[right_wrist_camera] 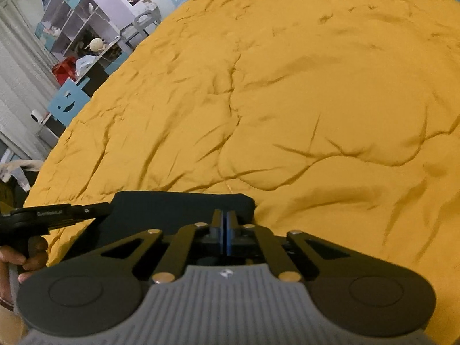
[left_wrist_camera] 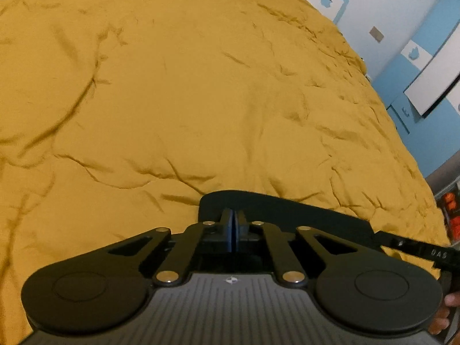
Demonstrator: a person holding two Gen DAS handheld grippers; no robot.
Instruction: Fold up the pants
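Stretching sideways between both grippers: pants (left_wrist_camera: 287,207)

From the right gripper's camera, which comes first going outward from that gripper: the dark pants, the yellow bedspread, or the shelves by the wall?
1. Dark folded pants: pinched between the right gripper fingers, so touching.
2. Wrinkled mustard-yellow bedspread: under the pants, stretching ahead.
3. White-and-blue cubby shelves: farthest, upper left, against the wall past the bed's edge.
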